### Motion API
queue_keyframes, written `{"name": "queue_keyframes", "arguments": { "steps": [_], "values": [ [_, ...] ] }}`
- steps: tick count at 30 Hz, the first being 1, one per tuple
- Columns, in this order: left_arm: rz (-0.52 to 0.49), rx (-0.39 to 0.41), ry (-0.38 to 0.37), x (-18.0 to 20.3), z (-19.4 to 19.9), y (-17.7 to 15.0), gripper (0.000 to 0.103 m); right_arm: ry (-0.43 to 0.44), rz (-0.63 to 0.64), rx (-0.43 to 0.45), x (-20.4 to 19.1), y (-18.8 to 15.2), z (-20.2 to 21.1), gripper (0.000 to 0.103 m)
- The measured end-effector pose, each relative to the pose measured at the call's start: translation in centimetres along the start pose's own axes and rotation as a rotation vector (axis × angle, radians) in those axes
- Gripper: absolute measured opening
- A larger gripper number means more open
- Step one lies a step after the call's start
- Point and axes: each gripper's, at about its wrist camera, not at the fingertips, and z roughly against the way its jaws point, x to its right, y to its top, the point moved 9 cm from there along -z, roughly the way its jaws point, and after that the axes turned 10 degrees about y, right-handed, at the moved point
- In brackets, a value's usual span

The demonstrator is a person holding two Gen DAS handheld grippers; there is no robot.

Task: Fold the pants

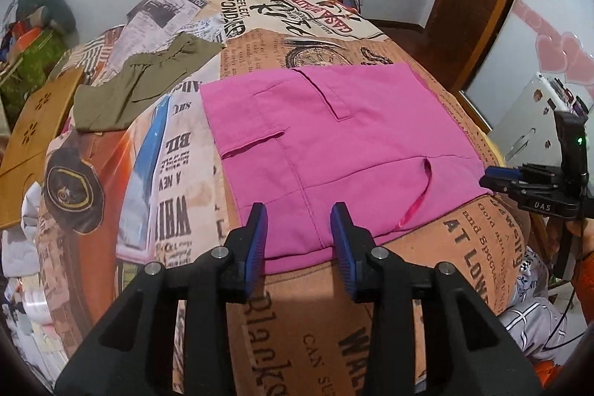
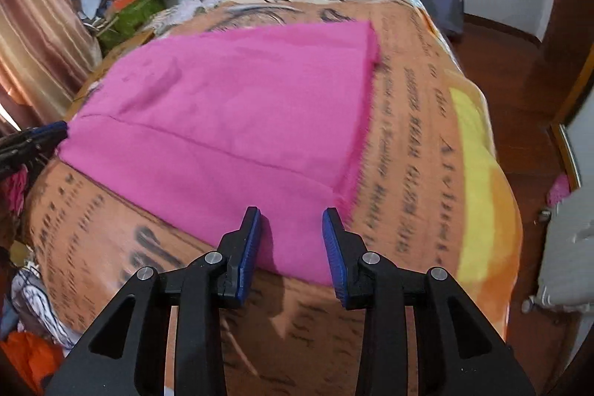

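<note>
Pink pants (image 1: 334,143) lie folded flat on the printed bedspread (image 1: 304,314), pockets and seams facing up. My left gripper (image 1: 299,232) is open and empty, its blue pads over the near hem. The right gripper (image 1: 497,175) shows at the pants' right edge in the left wrist view. In the right wrist view the pants (image 2: 230,121) fill the middle, blurred. My right gripper (image 2: 291,236) is open and empty over the near edge. The left gripper (image 2: 44,136) shows at the pants' left corner.
An olive green garment (image 1: 144,84) lies on the bed beyond the pants to the left. A wooden board (image 1: 33,132) rests at the bed's left side. Clutter piles up by the far wall (image 2: 130,2). Wooden floor (image 2: 519,69) lies right of the bed.
</note>
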Motion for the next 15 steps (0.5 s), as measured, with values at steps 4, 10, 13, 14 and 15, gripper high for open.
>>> {"name": "queue_keyframes", "arguments": {
  "steps": [4,10,13,14,15],
  "values": [
    [0.028,0.001,-0.015,0.0,-0.3,-0.4,0.038,0.010,-0.021,-0.001,0.2,-0.1,0.1,0.031],
    [0.003,-0.010,0.008,0.1,0.2,0.1,0.038,0.003,0.003,0.007,-0.6,0.9,0.5,0.031],
    [0.013,0.005,0.012,-0.5,1.0,1.2,0.038,-0.004,0.040,0.037,-1.3,2.1,1.5,0.031],
    [0.021,0.016,0.022,-0.9,1.4,1.7,0.038,-0.004,0.052,0.056,-1.5,2.8,2.0,0.031],
    [0.032,0.029,0.028,-1.2,1.7,2.3,0.038,-0.003,0.060,0.073,-1.7,3.5,2.5,0.031]
  ]
}}
